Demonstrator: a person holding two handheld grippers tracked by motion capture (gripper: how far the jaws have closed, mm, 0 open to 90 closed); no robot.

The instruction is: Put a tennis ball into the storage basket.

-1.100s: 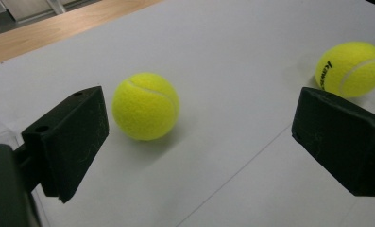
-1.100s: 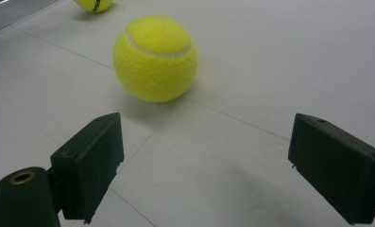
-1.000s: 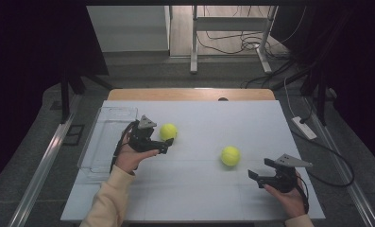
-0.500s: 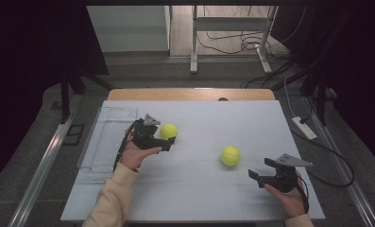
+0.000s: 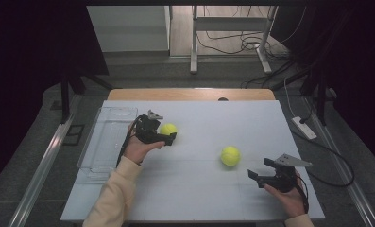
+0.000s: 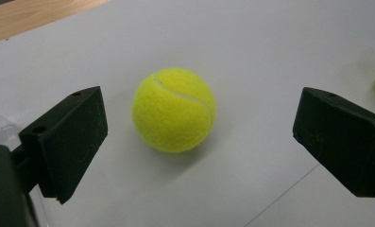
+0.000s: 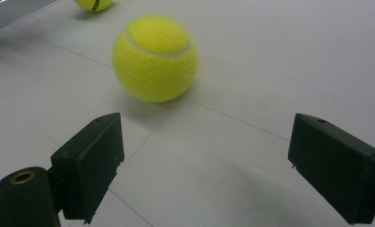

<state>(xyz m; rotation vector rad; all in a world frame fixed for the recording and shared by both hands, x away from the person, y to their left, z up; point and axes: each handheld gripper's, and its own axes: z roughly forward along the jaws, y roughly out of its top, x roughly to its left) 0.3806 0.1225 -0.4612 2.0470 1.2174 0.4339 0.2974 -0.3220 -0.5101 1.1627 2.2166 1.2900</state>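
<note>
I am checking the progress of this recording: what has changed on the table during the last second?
Very little. The left gripper has crept slightly further around its tennis ball, jaws open, nothing grasped. The right gripper stayed open short of the second ball; both balls and the clear tray kept their places.

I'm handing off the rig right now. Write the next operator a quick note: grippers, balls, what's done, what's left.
Left gripper: open, jaws either side of the left ball, not touching it.
Right gripper: open, empty, short of the right ball, which lies ahead of its jaws.
Both balls rest on the table; the clear tray at the left edge looks empty.
Done: left gripper lined up on its ball.
Left: close on it and lift; the tray is probably the target. Then likely the right ball.
</note>
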